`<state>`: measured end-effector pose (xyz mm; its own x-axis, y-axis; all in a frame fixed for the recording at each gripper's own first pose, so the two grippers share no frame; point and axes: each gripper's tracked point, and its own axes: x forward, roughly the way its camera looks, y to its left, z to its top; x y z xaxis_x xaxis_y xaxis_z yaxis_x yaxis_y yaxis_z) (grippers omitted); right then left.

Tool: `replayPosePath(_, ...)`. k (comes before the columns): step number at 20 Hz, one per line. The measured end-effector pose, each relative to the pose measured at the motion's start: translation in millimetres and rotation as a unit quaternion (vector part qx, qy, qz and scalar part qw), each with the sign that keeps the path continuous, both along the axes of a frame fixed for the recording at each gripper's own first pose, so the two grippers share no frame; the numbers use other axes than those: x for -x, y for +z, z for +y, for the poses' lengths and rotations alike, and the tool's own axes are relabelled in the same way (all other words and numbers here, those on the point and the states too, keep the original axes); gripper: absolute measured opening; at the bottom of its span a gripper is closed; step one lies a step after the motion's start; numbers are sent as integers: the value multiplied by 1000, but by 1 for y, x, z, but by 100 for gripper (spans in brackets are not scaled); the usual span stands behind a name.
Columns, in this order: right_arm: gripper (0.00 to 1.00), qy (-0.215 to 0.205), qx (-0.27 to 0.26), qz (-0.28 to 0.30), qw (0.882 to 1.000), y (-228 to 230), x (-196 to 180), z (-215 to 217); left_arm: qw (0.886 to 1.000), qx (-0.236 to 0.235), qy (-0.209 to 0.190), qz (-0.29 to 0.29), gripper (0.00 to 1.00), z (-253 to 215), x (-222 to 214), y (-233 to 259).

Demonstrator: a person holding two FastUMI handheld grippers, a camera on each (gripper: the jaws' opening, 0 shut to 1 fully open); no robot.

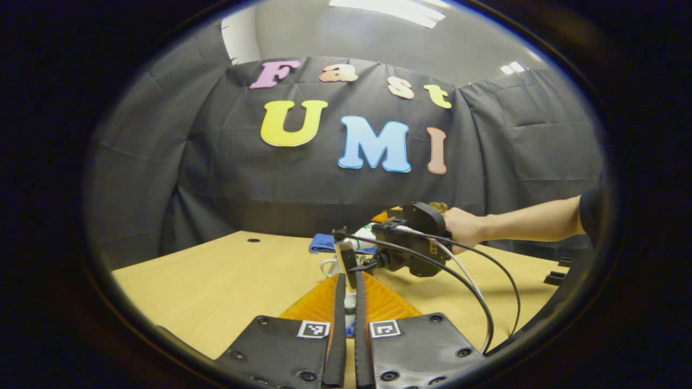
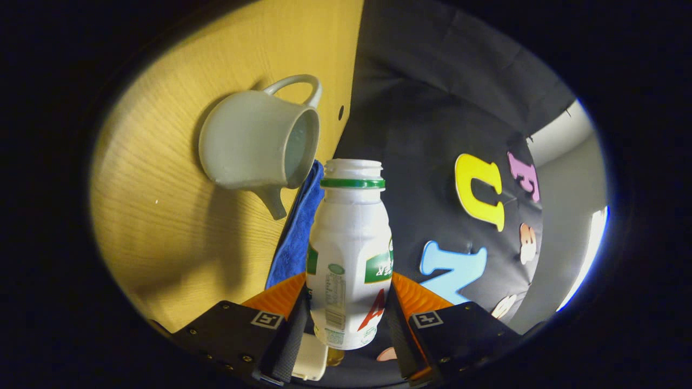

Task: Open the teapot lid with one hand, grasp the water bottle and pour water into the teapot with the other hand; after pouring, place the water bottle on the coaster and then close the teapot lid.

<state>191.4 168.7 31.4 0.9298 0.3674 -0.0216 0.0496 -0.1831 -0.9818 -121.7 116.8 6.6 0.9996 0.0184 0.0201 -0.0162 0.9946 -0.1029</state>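
Bottle (image 2: 350,254) between fingers (image 2: 292,329) — tipped over teapot (image 2: 254,143)

The surface (image 2: 178,162) looks like pale wood laminate with a fine, smooth grain and a soft sheen. The teapot (image 2: 254,141) appears to be matt, pale ceramic. The water bottle (image 2: 350,254) is smooth white plastic with a glossy printed label and a ridged neck. A blue cloth (image 2: 296,232) looks soft and nubbly. The booth wall (image 1: 227,178) is creased matt black fabric.
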Motion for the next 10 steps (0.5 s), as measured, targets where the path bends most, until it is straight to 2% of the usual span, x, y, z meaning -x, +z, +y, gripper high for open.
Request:
replayPosePath(3, 71, -11, -99, 74, 992, -11, 0, -5, 1000, 28, 1, 4, 17, 4, -13, -2)
replayPosePath(5, 71, -15, -183, 111, 977, -11, 4, -10, 999, 42, 5, 7, 17, 10, -23, -3)
replayPosePath(6, 70, -16, -227, 127, 965, -9, 7, -14, 999, 44, 12, 3, 13, 16, -27, 0)
replayPosePath(8, 70, -15, -323, 155, 933, 1, 14, -24, 999, 36, 29, -7, 17, 30, -38, 10)
replayPosePath(10, 71, -13, -422, 194, 885, 5, 25, -37, 999, 28, 34, -15, 17, 37, -54, 21)
